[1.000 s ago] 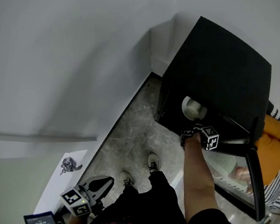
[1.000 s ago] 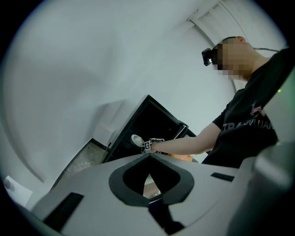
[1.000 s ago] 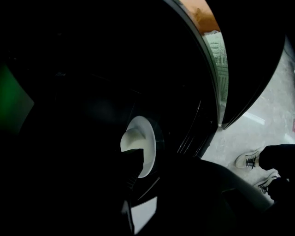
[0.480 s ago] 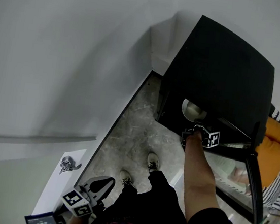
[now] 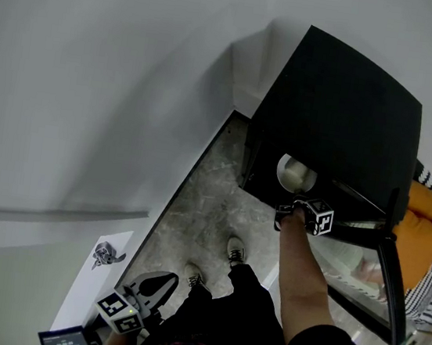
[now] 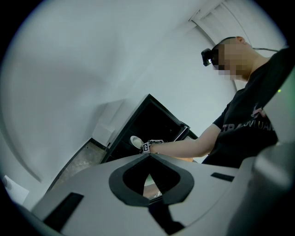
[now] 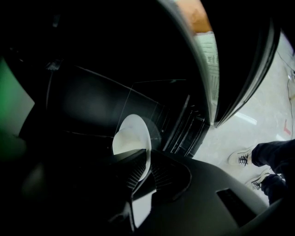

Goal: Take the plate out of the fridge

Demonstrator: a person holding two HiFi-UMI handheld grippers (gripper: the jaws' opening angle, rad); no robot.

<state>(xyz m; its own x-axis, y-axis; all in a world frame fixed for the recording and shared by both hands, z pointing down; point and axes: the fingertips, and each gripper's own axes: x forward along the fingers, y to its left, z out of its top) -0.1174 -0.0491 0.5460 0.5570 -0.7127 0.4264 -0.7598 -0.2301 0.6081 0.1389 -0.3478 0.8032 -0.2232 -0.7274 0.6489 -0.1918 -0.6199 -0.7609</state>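
Observation:
A white plate [image 5: 295, 170] stands tilted inside the black fridge [image 5: 343, 106], just behind its open front. My right gripper [image 5: 295, 200] reaches in from below. In the right gripper view the plate [image 7: 131, 133] has its rim wedged between the two jaws of the right gripper [image 7: 148, 159], which have just been closing and now press on it. My left gripper [image 5: 156, 282] hangs low at the bottom left, far from the fridge. In its own view the left gripper [image 6: 150, 156] is shut on nothing, with the plate [image 6: 135, 141] small in the distance.
The fridge door [image 5: 393, 262] swings open to the right, its shelf holding packets. A person in orange and striped clothing [image 5: 430, 227] crouches behind it. My shoes [image 5: 236, 249] stand on the marble floor [image 5: 212, 199]. A paper with a metal clip [image 5: 106, 254] lies on the left ledge.
The right gripper's marker cube has shifted slightly left and turned, staying at the plate. The plate sits almost where it was. The left gripper has not moved.

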